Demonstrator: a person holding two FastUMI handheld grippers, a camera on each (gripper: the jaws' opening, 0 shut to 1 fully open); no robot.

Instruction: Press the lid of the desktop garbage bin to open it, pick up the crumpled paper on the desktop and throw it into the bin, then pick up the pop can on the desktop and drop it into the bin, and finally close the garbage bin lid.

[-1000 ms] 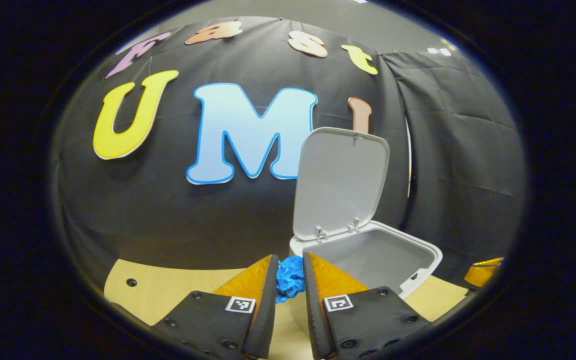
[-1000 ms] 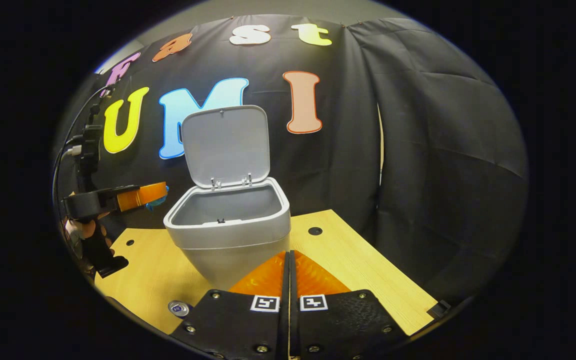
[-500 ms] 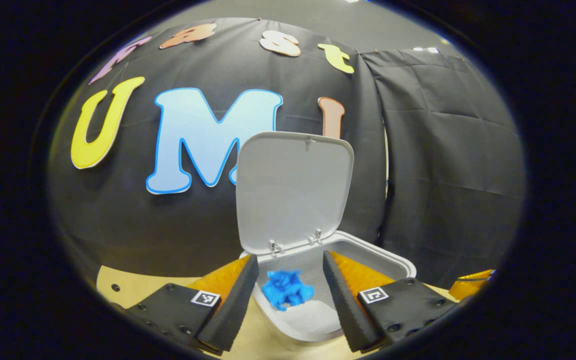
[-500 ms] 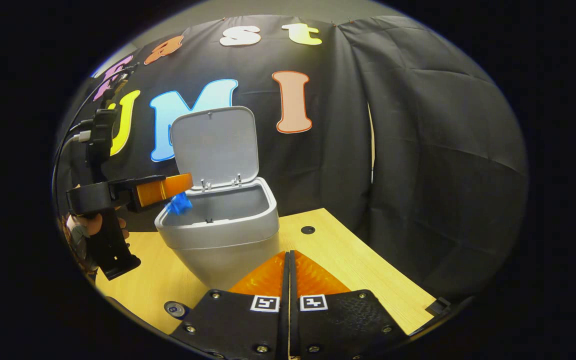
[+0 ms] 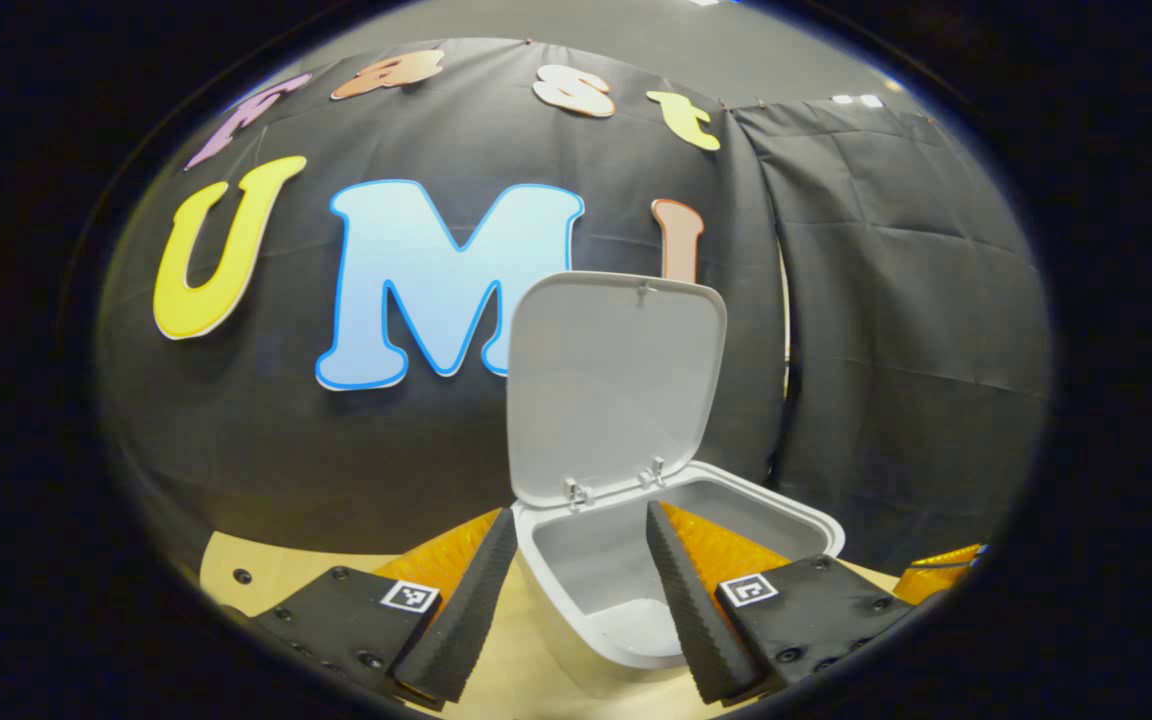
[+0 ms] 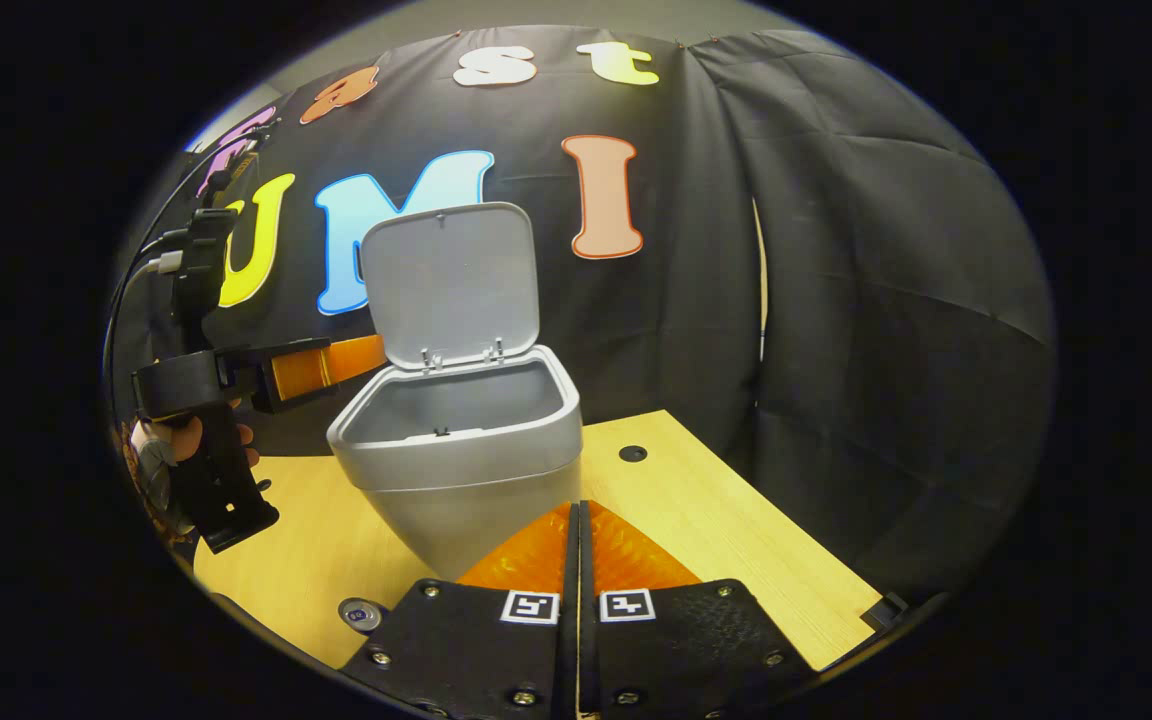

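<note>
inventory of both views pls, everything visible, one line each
garbage bin: 1, grey, on the desk, centre
lid: 1, grey, hinged upright at the bin's back, open
pop can: 1, silver top, on the desk at the near left edge
desk: 1, light wood, with round holes
left gripper: 1, fingers apart, nothing between them, over the bin's near rim
right gripper: 1, fingers together, in front of the bin
hand: 1, holding the left gripper's handle, far left
</note>
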